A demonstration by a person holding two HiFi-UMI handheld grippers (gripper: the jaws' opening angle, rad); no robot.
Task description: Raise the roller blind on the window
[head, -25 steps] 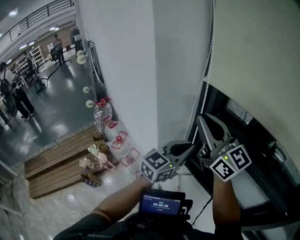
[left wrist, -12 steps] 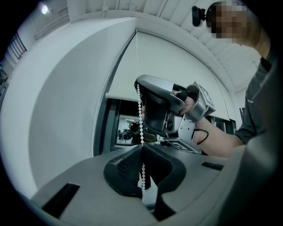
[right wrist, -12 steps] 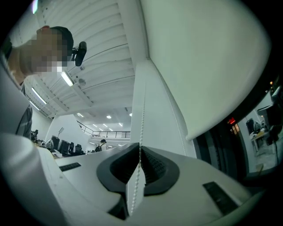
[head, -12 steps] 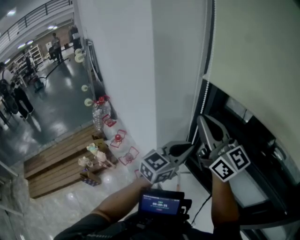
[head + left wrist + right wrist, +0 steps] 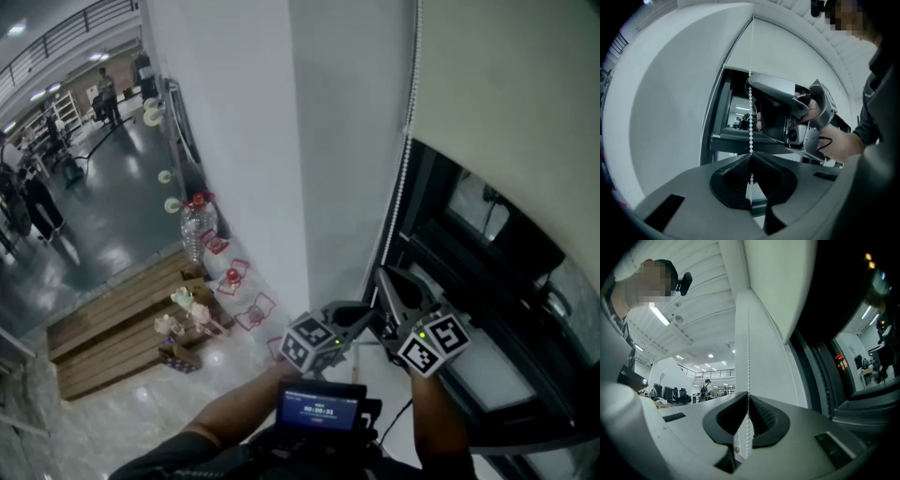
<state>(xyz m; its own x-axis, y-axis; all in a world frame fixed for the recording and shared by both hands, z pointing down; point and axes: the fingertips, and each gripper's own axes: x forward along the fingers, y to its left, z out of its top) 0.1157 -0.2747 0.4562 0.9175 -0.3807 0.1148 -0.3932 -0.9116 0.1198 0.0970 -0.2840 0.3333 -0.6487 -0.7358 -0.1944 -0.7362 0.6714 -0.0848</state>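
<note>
My left gripper and right gripper, its jaws just closed, both clamp the bead chain running toward twelve o'clock. It looks light, limp and probably slippery, so I'd pinch between beads.

clear bottle — beside white pillar | wooden platform — near bottle

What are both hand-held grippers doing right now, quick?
Left hand-held gripper: closed, holding the bead chain.
Right hand-held gripper: jaws just closed, holding the bead chain too.
</note>
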